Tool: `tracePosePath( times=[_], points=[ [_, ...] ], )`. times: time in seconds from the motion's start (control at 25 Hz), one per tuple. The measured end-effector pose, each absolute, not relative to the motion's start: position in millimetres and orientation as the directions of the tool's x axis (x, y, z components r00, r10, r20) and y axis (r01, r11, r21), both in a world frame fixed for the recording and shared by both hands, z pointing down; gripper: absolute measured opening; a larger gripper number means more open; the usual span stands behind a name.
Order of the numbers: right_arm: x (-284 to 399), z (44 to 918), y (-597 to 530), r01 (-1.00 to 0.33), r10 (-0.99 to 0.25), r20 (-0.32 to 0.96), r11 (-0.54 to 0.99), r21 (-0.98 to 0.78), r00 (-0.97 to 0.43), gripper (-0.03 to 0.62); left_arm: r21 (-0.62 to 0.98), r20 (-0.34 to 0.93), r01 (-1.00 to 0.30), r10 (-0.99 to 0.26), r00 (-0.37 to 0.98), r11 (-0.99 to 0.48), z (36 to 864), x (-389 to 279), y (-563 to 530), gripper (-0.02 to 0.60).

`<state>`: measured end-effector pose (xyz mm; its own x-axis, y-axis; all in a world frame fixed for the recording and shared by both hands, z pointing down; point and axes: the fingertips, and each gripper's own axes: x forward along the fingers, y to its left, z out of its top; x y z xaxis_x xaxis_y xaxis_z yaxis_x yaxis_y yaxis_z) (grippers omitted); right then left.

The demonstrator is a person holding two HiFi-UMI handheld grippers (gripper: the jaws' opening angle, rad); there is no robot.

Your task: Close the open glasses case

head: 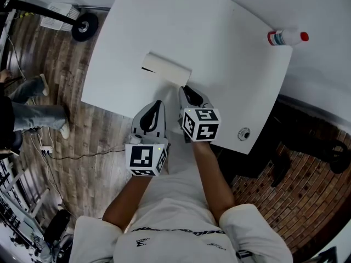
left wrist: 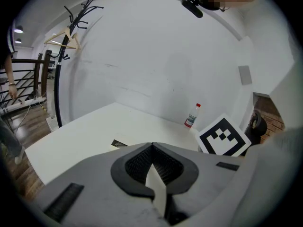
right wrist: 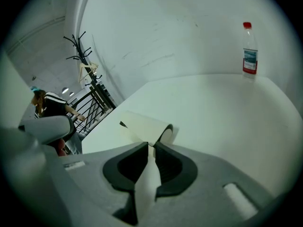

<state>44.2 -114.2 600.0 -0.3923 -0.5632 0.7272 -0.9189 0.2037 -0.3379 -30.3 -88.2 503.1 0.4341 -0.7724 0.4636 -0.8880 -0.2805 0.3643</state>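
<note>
Both my left gripper [head: 158, 103] and right gripper [head: 185, 90] have fingers together, empty; the glasses case [head: 166, 69] just beyond looks open at its near end.

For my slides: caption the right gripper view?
Right gripper pinching the near edge of the cream case on a table, bottle beyond.

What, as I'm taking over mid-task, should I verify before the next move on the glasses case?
1. The glasses case lies free on the table: ok.
2. Case closed: not ok, its near end gapes.
3. The right gripper at that end: ok; touching it: cannot tell.
4. Its jaws together: ok.
5. The left gripper shut, empty, short of the case: ok.
6. The bottle stands well clear: ok.
</note>
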Motion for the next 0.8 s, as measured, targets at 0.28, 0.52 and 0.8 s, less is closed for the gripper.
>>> tracePosePath(
  times=[0.28, 0.52, 0.8],
  points=[
    [43, 605, -111, -0.92, -0.556, 0.734, 0.207, -0.332, -0.39, 0.041, 0.357, 0.468, -0.891, -0.773, 0.43, -0.28, 505, -31, -85, -0.003],
    [43, 611, -110, -0.927, -0.552, 0.745, 0.211, -0.309, -0.374, 0.038, 0.351, 0.475, -0.895, -0.772, 0.423, -0.274, 510, -35, -83, -0.003],
    [45, 614, -112, -0.93, -0.548, 0.752, 0.214, -0.298, -0.367, 0.038, 0.35, 0.476, -0.897, -0.773, 0.419, -0.271, 509, -37, -80, -0.003]
  ],
)
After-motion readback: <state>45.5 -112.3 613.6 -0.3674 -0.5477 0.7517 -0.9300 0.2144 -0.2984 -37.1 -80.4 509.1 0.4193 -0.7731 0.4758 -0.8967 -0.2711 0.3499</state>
